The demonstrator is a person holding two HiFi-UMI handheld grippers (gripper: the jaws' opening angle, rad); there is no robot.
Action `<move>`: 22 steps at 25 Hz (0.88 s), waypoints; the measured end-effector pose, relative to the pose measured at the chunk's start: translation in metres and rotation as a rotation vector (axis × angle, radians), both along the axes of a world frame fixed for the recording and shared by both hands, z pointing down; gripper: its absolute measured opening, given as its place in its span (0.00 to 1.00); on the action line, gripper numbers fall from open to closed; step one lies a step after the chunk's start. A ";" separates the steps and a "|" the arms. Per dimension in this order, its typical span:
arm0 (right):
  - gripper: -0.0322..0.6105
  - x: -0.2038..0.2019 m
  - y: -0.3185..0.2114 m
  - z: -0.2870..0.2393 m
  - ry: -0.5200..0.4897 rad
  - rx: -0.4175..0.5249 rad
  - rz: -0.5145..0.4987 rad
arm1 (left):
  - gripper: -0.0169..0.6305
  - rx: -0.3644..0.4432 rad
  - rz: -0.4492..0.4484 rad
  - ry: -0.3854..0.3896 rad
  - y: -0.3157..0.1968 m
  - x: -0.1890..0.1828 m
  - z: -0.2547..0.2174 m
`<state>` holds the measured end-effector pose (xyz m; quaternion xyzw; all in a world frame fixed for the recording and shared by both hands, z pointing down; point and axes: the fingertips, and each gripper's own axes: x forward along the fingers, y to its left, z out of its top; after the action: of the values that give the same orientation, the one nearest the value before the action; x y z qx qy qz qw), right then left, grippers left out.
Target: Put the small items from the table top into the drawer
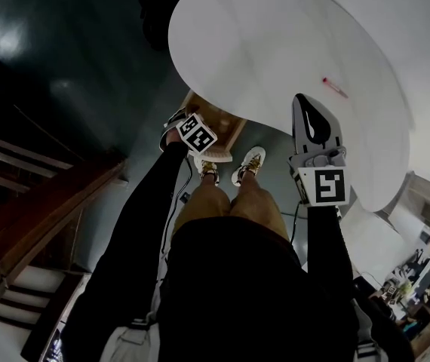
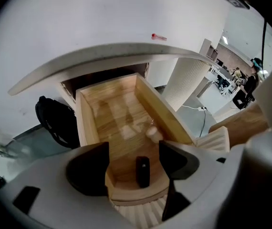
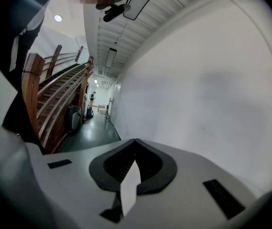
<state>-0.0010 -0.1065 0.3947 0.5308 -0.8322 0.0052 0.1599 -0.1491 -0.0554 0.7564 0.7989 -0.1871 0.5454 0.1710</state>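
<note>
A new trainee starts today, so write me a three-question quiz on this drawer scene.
1. True or false: the wooden drawer under the table is shut.
2. Where does the small red item lie? A) in the drawer B) on the white table top C) on the floor
3. Fill in: the right gripper has its jaws together with nothing between them, while the left gripper has its jaws ___ over the drawer.
Key: 1 false; 2 B; 3 apart.
</note>
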 end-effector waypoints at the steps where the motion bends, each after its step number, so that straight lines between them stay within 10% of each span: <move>1: 0.09 -0.002 0.000 -0.003 -0.004 0.006 -0.003 | 0.56 0.005 -0.004 0.003 0.000 -0.001 -0.003; 22: 0.09 -0.019 0.010 -0.053 -0.043 0.143 -0.022 | 0.56 0.305 -0.134 0.234 -0.034 -0.011 -0.179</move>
<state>-0.0203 -0.0969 0.3419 0.5314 -0.8395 -0.0449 0.1038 -0.1596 -0.0891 0.5778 0.8593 -0.2993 0.4014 0.1046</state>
